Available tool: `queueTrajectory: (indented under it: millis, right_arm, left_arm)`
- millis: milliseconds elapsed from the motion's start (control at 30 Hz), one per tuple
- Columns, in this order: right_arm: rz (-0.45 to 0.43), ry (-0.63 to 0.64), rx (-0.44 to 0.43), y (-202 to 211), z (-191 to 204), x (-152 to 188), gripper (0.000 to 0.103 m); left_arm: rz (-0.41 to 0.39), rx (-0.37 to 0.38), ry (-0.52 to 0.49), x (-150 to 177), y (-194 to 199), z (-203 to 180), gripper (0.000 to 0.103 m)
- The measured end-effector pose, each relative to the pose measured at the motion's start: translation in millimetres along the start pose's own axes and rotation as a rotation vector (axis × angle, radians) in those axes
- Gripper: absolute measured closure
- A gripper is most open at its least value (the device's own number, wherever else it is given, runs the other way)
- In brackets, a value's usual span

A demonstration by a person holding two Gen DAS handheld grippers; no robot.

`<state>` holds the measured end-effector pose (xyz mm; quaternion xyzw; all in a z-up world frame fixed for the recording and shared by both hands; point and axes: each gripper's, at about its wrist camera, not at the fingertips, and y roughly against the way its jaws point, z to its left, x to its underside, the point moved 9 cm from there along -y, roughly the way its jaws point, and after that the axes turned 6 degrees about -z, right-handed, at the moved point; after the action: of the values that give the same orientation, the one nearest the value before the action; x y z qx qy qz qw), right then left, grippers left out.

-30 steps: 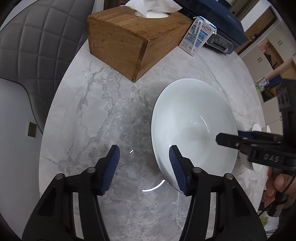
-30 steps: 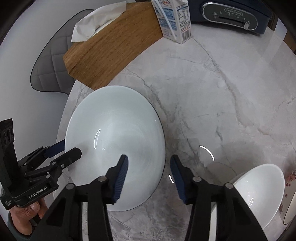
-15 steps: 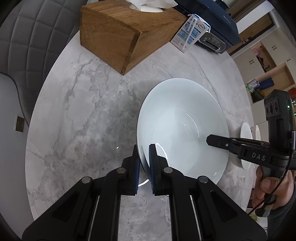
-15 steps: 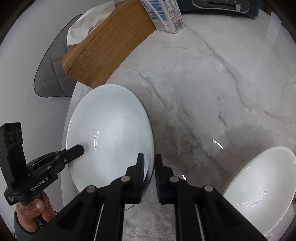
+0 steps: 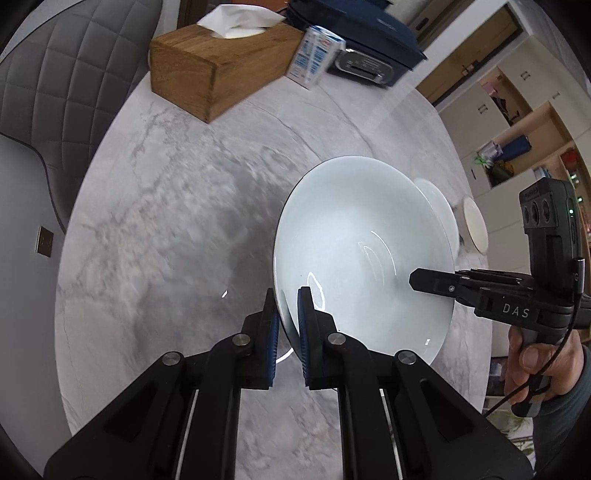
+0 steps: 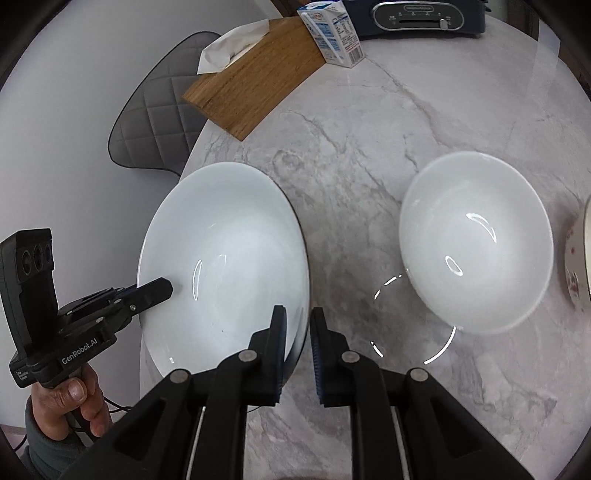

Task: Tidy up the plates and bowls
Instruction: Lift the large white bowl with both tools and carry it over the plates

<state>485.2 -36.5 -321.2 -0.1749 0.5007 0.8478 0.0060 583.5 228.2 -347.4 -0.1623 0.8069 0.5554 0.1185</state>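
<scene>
Bright even light; tabletop (image 5: 177, 229) motion-blurred; fisheye edges.

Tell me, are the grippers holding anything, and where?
Yes. Both hold the big white plate by its rim: the left gripper is shut on one edge, the right gripper on the opposite edge.

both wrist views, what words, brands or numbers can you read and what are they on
"DAS": side of the right tool, seen from the left wrist.
"GenRobot.AI": side of the left tool, seen from the right wrist; the smaller print below it is too small to read.
Milk carton: blue print and a barcode, too small to read.
Dark blue appliance: panel markings too small to read.
Large white plate and white bowl: no text.
</scene>
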Motion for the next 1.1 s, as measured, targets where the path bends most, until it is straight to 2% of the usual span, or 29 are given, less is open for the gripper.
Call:
queueTrajectory:
  millis: [267, 400, 533, 767, 1100]
  right_arm:
    - [-0.032, -0.052, 0.031, 40.2, -31.4, 73.2, 0.088]
    - [-0.029, -0.095, 0.04, 42.0, -54.2, 98.1, 0.088]
    - [-0.019, -0.079, 0.061, 36.9, -65.0, 112.9, 0.088]
    - [-0.015, -0.085, 0.051, 25.9, -76.9, 131.7, 0.088]
    - [-0.016, -0.061, 0.046, 19.7, -76.2, 133.9, 0.086]
  left_arm:
    - [0.064, 0.035, -0.008, 79.0, -6.9, -53.1, 0.095]
    - [0.083, 0.027, -0.023, 101.2, -22.9, -69.1, 0.095]
    - [0.103, 0.018, -0.009, 120.7, -33.6, -75.5, 0.095]
    - [0.104, -0.008, -0.008, 132.1, -49.0, -72.0, 0.095]
    - [0.093, -0.013, 0.005, 127.8, -53.9, -70.4, 0.093]
